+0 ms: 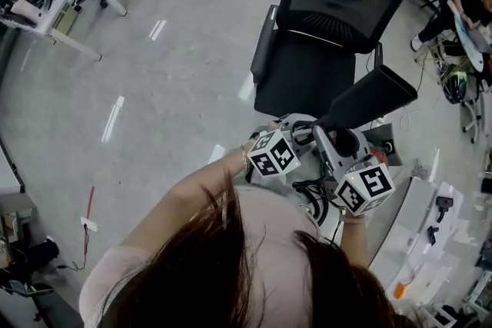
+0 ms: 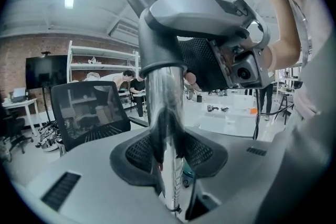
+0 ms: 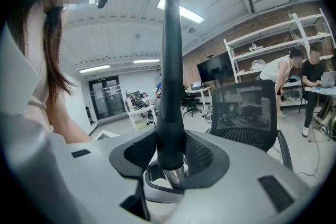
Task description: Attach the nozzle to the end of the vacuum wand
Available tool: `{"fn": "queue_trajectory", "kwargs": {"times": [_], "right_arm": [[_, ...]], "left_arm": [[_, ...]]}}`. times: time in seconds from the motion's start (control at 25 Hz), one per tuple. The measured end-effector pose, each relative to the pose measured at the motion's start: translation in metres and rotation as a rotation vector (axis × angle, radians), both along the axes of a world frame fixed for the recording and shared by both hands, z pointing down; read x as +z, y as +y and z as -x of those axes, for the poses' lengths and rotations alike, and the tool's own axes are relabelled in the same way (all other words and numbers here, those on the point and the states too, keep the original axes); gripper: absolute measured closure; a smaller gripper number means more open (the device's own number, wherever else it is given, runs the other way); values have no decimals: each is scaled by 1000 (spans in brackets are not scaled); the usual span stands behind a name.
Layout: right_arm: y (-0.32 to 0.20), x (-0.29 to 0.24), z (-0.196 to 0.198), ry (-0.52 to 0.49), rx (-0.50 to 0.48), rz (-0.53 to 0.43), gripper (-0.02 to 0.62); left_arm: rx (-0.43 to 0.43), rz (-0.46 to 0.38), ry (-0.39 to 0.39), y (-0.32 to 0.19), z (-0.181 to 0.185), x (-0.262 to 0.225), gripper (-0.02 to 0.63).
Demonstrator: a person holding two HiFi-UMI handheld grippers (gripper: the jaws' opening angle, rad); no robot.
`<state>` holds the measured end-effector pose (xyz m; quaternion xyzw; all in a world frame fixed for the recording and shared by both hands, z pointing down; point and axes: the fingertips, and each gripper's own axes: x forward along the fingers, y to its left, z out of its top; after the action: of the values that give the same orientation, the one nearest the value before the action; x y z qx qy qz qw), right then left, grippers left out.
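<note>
Bare grey floor [image 1: 154, 88] surrounds the black chair [image 1: 323, 34]. Near its seat, my left claw [image 2: 170, 165] is clamped on the shiny wand [image 2: 165, 107]. My right claw [image 3: 170, 162] grips the black nozzle [image 3: 170, 86], which reaches toward that seat.

Left grey two-jaw gripper [image 2: 169, 165]: dark mesh-padded fingers [image 2: 137, 152] clamped on shiny chrome wand [image 2: 165, 97]. Right grey gripper [image 3: 170, 162]: fingers clamped on black tapered nozzle [image 3: 170, 86]. Head view: both grippers near each other, in front of torso. Bare left forearm [image 1: 207, 179] bent inward.
</note>
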<state>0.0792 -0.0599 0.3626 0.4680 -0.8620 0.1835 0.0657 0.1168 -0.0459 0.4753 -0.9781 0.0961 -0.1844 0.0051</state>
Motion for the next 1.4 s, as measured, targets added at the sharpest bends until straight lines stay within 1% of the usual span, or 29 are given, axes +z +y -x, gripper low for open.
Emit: {"fn": "queue_trajectory", "kwargs": {"times": [0.12,0.28,0.52,0.72,0.84,0.92,1.08,1.16,1.32,1.4], "right_arm": [[3,0,0,-13,41,-19,423],[3,-3,3,-19,137,-48,423],[6,-1,-1,9,267,-72,425],[6,-1,-1,41,329,-78,426],[7,-2,-2,45,366,-96,428],[7,-3,-2,44,374,-98,428],[9,-2,-1,25,337,-76,426],[9,-1,-1,27,322,-73,426],[7,0,-2,64,312,-86,428],[8,0,-3,63,299,-83,428]], "left_arm": [[-9,-2,-13,1,1,0,460],[-18,-3,-20,1,5,-2,460],[-42,-10,-29,1,3,-1,460],[-72,-19,-36,0,4,-1,460],[-87,-23,-38,0,3,-1,460],[-83,-23,-34,0,3,-2,460],[-77,-20,-13,3,4,-2,460],[-86,-23,-5,2,3,-2,460],[-114,-28,5,-1,3,-2,460],[-126,-29,6,-2,2,-2,460]]}}
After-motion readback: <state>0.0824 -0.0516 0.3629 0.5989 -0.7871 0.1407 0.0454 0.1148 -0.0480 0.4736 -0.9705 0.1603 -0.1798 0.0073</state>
